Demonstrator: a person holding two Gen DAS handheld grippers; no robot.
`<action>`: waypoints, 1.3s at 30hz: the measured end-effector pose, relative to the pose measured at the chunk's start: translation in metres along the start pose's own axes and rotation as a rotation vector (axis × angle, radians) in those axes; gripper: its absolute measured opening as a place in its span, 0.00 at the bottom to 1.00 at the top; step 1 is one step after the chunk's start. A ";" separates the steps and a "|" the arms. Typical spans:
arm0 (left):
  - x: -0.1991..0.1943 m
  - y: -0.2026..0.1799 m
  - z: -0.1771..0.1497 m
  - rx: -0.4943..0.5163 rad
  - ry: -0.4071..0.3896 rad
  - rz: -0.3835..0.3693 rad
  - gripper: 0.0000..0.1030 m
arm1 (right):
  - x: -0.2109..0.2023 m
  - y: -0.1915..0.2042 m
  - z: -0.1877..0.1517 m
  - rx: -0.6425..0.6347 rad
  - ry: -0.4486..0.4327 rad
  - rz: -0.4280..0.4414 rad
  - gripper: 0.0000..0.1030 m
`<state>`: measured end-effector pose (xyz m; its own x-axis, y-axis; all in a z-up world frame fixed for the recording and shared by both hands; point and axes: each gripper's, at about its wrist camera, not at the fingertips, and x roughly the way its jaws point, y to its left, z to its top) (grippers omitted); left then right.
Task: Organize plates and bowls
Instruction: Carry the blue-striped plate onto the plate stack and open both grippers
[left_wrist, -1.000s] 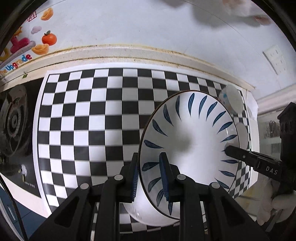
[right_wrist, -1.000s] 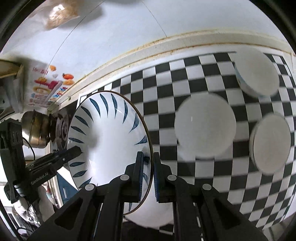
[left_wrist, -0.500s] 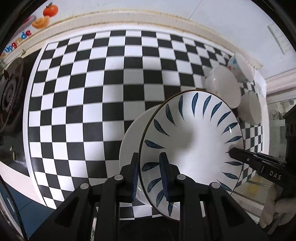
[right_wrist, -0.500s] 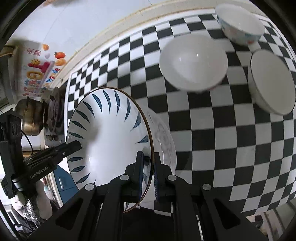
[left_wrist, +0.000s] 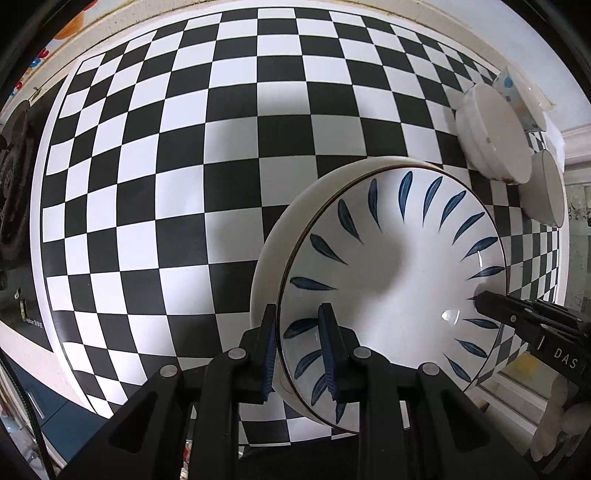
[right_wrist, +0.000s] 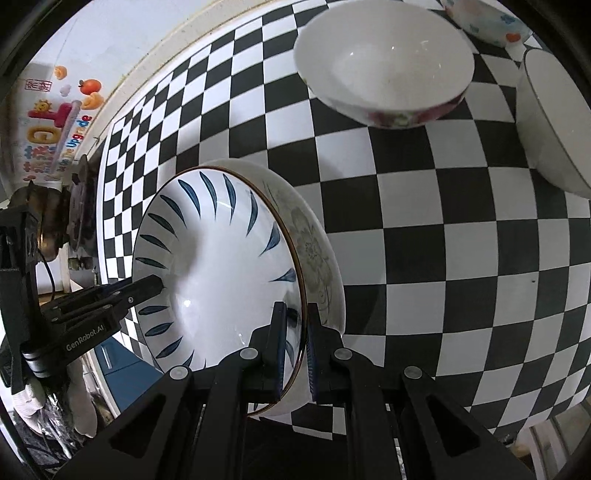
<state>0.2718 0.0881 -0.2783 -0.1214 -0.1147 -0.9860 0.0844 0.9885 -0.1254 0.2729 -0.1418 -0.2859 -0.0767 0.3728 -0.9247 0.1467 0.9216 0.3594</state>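
The checkered black-and-white mat (left_wrist: 177, 206) fills most of both views and is the surface you work over. Your largest item is the blue-leaf plate (left_wrist: 391, 273), which sits in the lower right of the left wrist view and the lower left of the right wrist view; it hangs over a second white dish with a faint floral print (right_wrist: 314, 254), whose rim shows just behind its edge, and whether the two touch cannot be told. You grip the plate from both sides: your left gripper (left_wrist: 297, 347) is clenched on the rim at the bottom centre of its view, one finger inside the plate and one outside, and your right gripper (right_wrist: 295, 343) is clenched on the opposite rim in the same way. Each gripper also appears in the other's view, at the far edge of the plate. Three smaller bowls stand close together, apart from the plate, at the upper right of both views: a white bowl with a red floral band (right_wrist: 384, 62), a white bowl with a dark rim line (right_wrist: 550, 125) at the right edge, and a bowl with coloured spots (right_wrist: 487, 18) at the top. A brass-coloured kettle (right_wrist: 40, 214) sits at the left edge of the right wrist view, off the mat.
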 end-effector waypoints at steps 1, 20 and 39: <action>0.001 0.000 0.000 0.000 0.001 0.003 0.19 | 0.003 0.000 0.000 -0.001 0.005 -0.003 0.11; 0.013 -0.008 -0.002 -0.010 0.010 0.017 0.19 | 0.010 0.003 0.006 -0.003 0.017 -0.040 0.14; -0.023 -0.009 -0.035 -0.031 -0.069 0.041 0.19 | -0.022 0.022 -0.008 -0.032 -0.076 -0.131 0.14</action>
<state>0.2394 0.0850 -0.2507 -0.0501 -0.0796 -0.9956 0.0576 0.9949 -0.0825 0.2694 -0.1290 -0.2569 -0.0176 0.2409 -0.9704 0.1091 0.9652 0.2376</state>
